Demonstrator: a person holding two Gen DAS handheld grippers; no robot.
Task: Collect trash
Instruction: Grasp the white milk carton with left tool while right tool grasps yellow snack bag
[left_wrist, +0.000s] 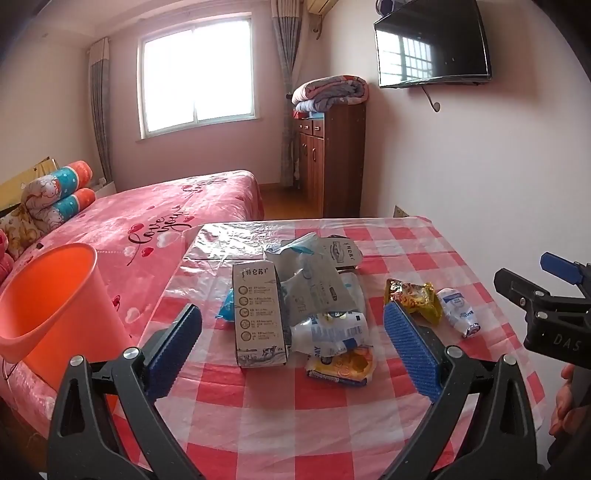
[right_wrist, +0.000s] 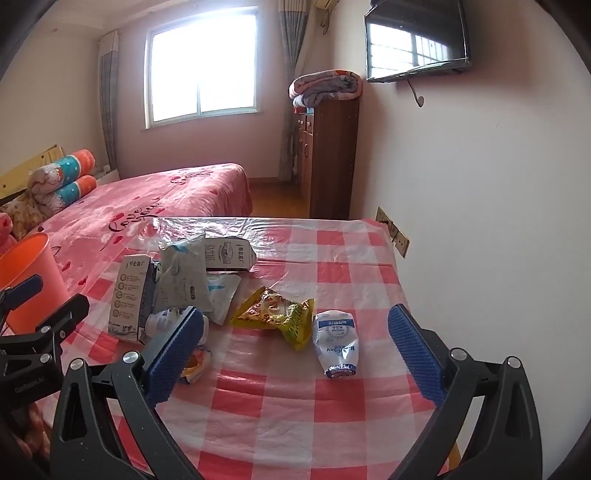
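A heap of trash lies on the red-and-white checked table (left_wrist: 332, 417): a grey milk carton (left_wrist: 258, 314), crumpled white wrappers (left_wrist: 314, 284), a yellow snack bag (left_wrist: 415, 297) and a small white pouch (left_wrist: 458, 312). My left gripper (left_wrist: 291, 347) hovers open over the table's near side, with the carton lying beyond its fingertips and nothing gripped. My right gripper (right_wrist: 295, 347) is also open, and the white pouch (right_wrist: 334, 341) and yellow bag (right_wrist: 280, 317) lie just beyond its pads. An orange bin (left_wrist: 55, 314) stands left of the table, against the bed.
A pink bed (left_wrist: 147, 221) with rolled pillows fills the left side behind the bin. A wall (right_wrist: 480, 221) with a socket strip runs along the table's right edge. A wooden cabinet (left_wrist: 332, 158) and a wall TV stand at the back. A hand (left_wrist: 565, 402) shows at far right.
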